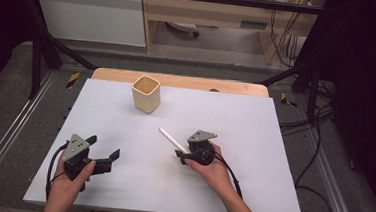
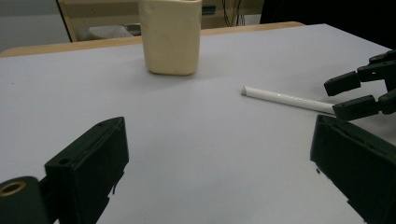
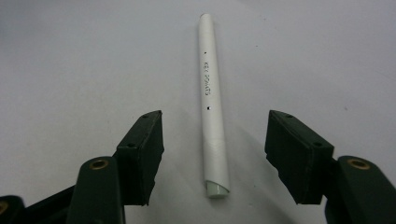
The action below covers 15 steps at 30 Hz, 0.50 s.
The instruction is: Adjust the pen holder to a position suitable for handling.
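While the right gripper (image 3: 212, 154) is standing over the table (image 1: 250, 190), its jaws are apart on both sides of the white pen (image 3: 211, 107), and the pads are not yet pressing it. The pen's near end is lying between the fingertips, and its far end is pointing away from them. For a good grasp, I think the jaws should be closing evenly around the barrel's middle. The small print on the barrel is too faint to read surely. The left gripper (image 1: 103, 156) is resting open and empty, and beyond the pen the cream cup (image 1: 145, 93) is standing upright.
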Tool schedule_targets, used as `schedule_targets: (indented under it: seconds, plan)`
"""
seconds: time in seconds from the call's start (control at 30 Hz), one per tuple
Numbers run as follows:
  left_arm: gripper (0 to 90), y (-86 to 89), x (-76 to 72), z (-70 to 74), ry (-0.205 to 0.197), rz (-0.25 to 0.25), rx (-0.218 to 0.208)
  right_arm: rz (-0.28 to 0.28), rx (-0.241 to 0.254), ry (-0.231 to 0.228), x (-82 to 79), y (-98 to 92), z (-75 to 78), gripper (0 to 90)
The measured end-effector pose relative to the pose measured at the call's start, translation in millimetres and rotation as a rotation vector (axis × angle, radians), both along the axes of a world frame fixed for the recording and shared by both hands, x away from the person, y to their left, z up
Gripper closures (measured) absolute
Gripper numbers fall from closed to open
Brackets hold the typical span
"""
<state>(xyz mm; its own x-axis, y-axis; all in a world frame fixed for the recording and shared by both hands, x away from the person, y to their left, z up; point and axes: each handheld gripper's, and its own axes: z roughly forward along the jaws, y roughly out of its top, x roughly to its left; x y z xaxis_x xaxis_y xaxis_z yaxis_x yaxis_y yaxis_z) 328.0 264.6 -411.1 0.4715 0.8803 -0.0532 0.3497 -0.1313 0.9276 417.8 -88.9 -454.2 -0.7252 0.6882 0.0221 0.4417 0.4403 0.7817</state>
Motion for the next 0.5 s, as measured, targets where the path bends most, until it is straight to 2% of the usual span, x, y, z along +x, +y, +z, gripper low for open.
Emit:
schedule_targets:
  seconds: [0.37,0.5]
  plan:
    - [4.7,0.0,0.2,-0.2,0.004,-0.002,0.004,0.021,-0.021,0.014,4.6,3.4,-5.2,53.8]
    - [4.7,-1.0,0.2,-0.2,0.003,-0.004,0.004,0.019,-0.019,0.01,7.3,1.8,-5.2,62.2]
